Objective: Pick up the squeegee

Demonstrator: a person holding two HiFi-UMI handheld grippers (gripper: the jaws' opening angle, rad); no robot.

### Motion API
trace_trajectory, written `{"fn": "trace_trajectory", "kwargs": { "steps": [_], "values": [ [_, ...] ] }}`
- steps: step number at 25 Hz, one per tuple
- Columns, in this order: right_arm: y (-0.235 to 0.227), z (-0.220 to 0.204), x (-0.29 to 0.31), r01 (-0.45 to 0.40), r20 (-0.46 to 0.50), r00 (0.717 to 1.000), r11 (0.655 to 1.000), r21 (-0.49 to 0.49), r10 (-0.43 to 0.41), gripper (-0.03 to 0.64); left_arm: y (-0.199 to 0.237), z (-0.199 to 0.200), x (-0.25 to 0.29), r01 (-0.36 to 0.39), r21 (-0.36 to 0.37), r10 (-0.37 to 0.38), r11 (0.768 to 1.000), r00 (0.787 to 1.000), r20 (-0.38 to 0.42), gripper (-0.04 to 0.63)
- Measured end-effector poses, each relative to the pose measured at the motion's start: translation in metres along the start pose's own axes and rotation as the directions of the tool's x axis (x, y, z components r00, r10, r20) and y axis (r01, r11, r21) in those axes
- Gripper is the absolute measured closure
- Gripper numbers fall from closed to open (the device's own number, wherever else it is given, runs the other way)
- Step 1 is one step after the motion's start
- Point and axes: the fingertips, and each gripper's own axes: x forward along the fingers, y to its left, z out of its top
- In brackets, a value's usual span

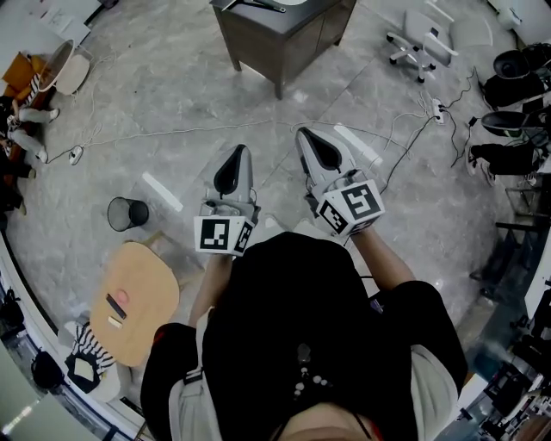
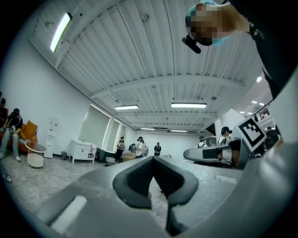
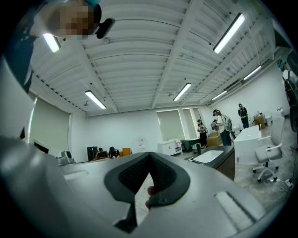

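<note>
Squeegee location comes first, and it cannot be fixed for certain. The likeliest candidate is a slim dark tool (image 1: 251,5) lying on top of the dark cabinet (image 1: 288,43) at the top edge of the head view. It is cut off by the frame and too small to identify. The right gripper view shows that cabinet's top with a pale sink basin (image 3: 210,155), but nothing there reads clearly as a blade or handle. Both grippers are well apart from the cabinet, held out level over bare stone floor (image 1: 172,95). The left gripper (image 1: 241,149) has its jaws pressed together with nothing between them. The right gripper (image 1: 303,132) is likewise clenched empty, its dark pads meeting at the tip. If the tool is what it seems, I judge it will be light, with a stiff handle and a soft rubber edge that bends and slips under pressure. The handle is therefore the place to take hold, close to the head so it does not swing, with the jaws opened first. A thin handle lying flat on a hard top may be awkward to get the pads under. No brand name, label or legible word shows anywhere. The only print is the black-and-white square pattern on the left marker cube (image 1: 222,234) and the right marker cube (image 1: 353,207). A black wastebasket (image 1: 127,213) and a round wooden stool (image 1: 138,301) stand to the person's left, clear of the way ahead.
</note>
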Motion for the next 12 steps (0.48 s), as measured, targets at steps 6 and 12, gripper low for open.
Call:
{"fn": "trace_trajectory", "kwargs": {
  "steps": [6, 12],
  "values": [
    [0.01, -0.002, 0.019, 0.019, 0.026, 0.999, 1.0, -0.006, -0.019, 0.615, 0.023, 0.003, -0.001, 0.014, 0.016, -0.014, 1.0, 1.0, 0.007, 0.595],
    [0.009, 0.001, 0.033, 0.025, 0.031, 0.999, 0.999, -0.028, -0.024, 0.615, 0.041, 0.005, 0.009, 0.015, 0.006, -0.015, 1.0, 1.0, 0.011, 0.595]
  ]
}}
